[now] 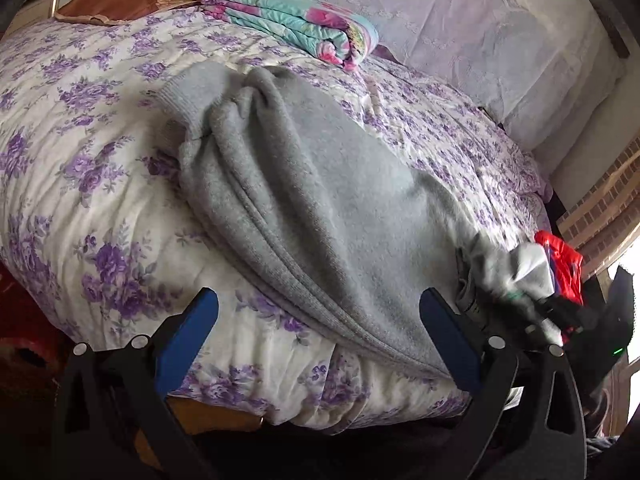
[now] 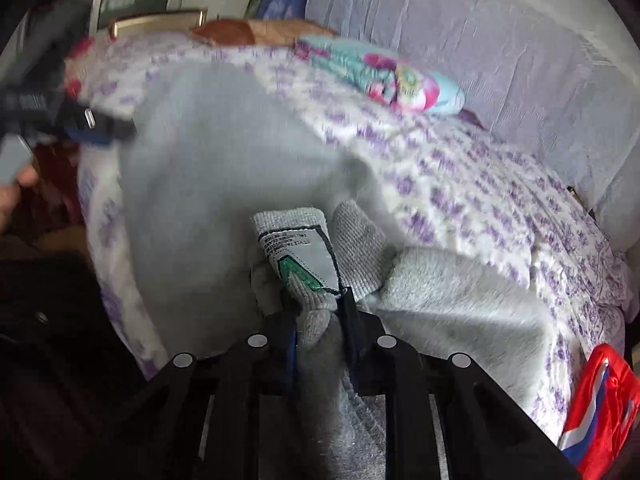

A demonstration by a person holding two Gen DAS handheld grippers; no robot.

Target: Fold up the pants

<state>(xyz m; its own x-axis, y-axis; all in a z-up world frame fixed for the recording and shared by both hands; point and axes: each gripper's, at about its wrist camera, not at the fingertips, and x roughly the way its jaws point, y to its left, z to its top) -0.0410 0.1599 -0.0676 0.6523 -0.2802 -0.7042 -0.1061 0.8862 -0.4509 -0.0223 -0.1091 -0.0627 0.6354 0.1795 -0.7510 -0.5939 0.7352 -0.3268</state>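
Grey fleece pants [image 1: 304, 200] lie lengthwise on the flowered bedspread [image 1: 80, 168], ribbed cuffs at the far end. My left gripper [image 1: 318, 336] is open and empty, its blue pads straddling the near edge of the pants. My right gripper [image 2: 320, 312] is shut on the pants' waistband [image 2: 316, 248], where a white label with a green mark shows. The right gripper also shows in the left wrist view [image 1: 532, 304] at the right, blurred, holding bunched grey cloth. The left gripper appears in the right wrist view [image 2: 92, 128] at the far left. The pants [image 2: 224, 184] look blurred there.
A folded turquoise and pink quilt [image 1: 304, 20] lies at the far side of the bed. A brown pillow [image 1: 120, 0] sits at the far left. A red, white and blue cloth [image 2: 600, 400] lies at the right bed edge. A pale wall covering [image 1: 480, 20] rises behind.
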